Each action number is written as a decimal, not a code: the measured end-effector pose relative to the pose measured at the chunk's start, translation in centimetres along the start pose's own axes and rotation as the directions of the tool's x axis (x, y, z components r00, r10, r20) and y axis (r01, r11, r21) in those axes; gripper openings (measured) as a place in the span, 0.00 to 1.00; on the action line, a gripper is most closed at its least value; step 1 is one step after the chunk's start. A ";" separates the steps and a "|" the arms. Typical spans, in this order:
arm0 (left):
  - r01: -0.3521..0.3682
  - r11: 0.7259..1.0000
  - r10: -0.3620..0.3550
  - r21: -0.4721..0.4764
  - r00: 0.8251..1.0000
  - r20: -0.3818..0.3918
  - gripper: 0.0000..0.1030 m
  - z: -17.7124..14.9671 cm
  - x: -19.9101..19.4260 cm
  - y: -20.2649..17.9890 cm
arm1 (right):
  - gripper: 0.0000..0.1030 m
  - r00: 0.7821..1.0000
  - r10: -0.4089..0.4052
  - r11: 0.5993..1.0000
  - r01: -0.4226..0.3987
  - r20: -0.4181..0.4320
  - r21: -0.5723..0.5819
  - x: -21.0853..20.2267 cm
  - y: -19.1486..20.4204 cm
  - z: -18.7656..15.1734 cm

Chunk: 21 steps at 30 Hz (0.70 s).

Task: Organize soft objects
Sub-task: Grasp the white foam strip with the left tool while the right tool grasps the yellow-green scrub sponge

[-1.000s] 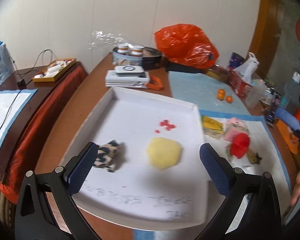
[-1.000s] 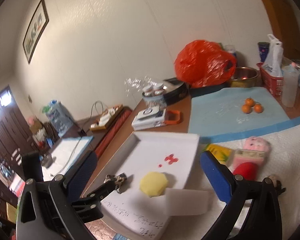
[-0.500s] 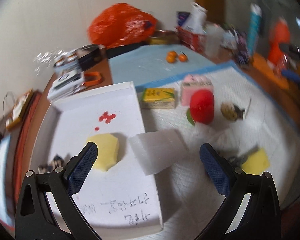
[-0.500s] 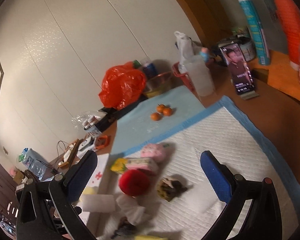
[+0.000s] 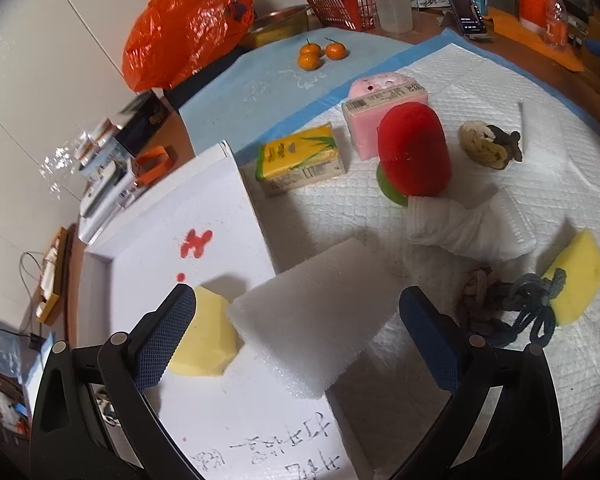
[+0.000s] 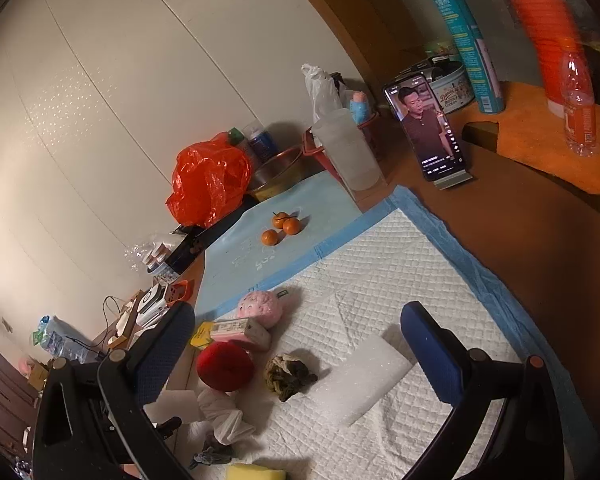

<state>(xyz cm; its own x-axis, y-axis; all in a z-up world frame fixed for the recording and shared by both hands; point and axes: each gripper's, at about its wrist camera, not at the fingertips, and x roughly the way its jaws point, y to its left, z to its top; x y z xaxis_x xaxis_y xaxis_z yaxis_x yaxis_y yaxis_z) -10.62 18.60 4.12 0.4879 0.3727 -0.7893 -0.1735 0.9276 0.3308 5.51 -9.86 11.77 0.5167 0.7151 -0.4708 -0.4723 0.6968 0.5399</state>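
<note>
Left wrist: left tongs gape wide around a white foam block straddling the tray edge. Right tongs also wide, above the pad.

A lived-in home is indicated: a wooden tabletop is crowded with small oranges, an orange plastic bag, a propped phone playing video, a biscuit tin, a spray can and a drink bottle
</note>
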 end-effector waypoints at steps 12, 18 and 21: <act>0.102 0.986 -0.096 -0.133 0.994 0.048 0.36 -0.9 -2.5 1.6 | 1.00 0.999 0.002 1.000 -0.003 -0.047 -0.023 0.8 0.0 -0.6; 0.220 0.957 -0.222 -0.187 0.975 0.011 0.36 -2.6 -2.8 -0.4 | 1.00 0.997 0.008 1.000 -0.009 -0.074 -0.021 1.5 0.1 -1.2; 0.267 0.944 -0.268 -0.193 0.963 0.021 0.36 -3.0 -3.7 -2.3 | 1.00 0.996 0.013 0.999 -0.016 -0.084 -0.032 1.7 0.5 -1.4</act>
<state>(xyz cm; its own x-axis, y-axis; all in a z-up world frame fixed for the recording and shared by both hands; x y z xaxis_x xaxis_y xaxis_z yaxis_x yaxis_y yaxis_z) -14.61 15.20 4.71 0.5343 0.1095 -0.8382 -0.1982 0.9802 0.0016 5.19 -8.25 10.29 0.4490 0.7264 -0.5203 -0.5033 0.6868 0.5245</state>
